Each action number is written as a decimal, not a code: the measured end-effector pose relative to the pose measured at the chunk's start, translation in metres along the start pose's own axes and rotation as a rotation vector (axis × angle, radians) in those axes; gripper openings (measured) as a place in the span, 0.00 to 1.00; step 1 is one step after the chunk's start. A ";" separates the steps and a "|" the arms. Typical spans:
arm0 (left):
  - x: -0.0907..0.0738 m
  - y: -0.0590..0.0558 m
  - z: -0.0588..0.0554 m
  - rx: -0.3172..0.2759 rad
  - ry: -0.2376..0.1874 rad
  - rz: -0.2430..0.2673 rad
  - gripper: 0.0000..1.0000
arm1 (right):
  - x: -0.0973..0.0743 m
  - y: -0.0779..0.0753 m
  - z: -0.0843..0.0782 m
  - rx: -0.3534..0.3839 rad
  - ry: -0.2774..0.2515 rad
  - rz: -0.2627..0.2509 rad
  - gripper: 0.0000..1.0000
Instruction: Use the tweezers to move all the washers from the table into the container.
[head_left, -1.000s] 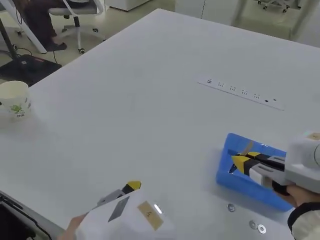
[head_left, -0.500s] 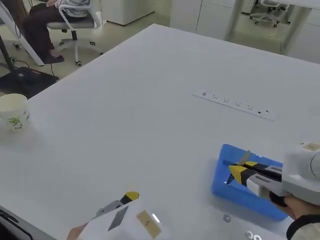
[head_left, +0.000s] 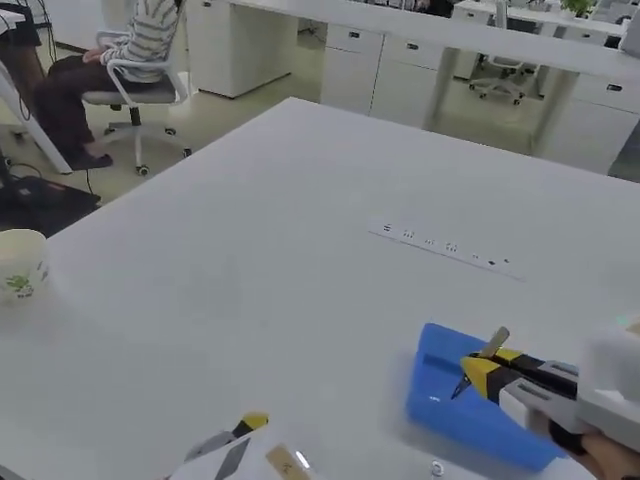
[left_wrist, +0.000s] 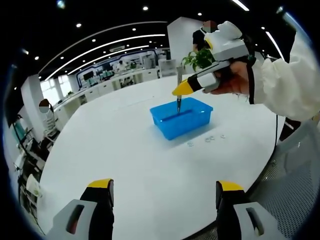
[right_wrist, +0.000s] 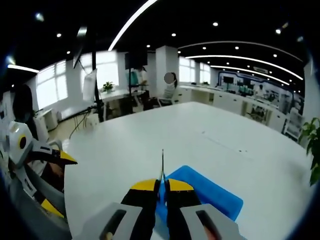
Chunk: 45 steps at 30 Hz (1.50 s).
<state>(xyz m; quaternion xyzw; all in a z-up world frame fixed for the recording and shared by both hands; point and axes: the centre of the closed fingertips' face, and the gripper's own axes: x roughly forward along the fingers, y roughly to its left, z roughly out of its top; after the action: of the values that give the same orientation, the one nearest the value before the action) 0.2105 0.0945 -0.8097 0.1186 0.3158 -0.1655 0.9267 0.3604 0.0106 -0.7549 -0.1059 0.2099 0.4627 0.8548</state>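
Washers lay on the white table, just beside the blue container. The tweezers pointed tip-down into that container, pinched between the pressed-together jaws of the right gripper. Anything in the tips was too small to tell. The left gripper hovered over bare tabletop, jaws spread wide, holding nothing. Further out were a socket strip, a paper cup near the table's edge, office desks and a seated person.

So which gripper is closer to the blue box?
Right. The right gripper holds tweezers just above the blue box; the left gripper is farther off to the side.
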 end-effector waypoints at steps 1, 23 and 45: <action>0.000 0.000 0.000 0.000 0.000 0.000 0.86 | -0.002 0.000 0.001 0.001 -0.005 -0.004 0.02; -0.001 0.002 0.003 -0.006 -0.020 0.005 0.85 | -0.019 0.027 -0.027 0.038 0.021 -0.007 0.03; 0.000 0.000 0.000 -0.004 -0.003 -0.007 0.84 | 0.000 0.027 -0.060 0.112 0.061 -0.013 0.03</action>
<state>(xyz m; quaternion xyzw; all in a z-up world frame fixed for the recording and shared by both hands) 0.2105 0.0944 -0.8098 0.1155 0.3153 -0.1683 0.9268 0.3226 0.0029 -0.8082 -0.0735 0.2607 0.4413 0.8555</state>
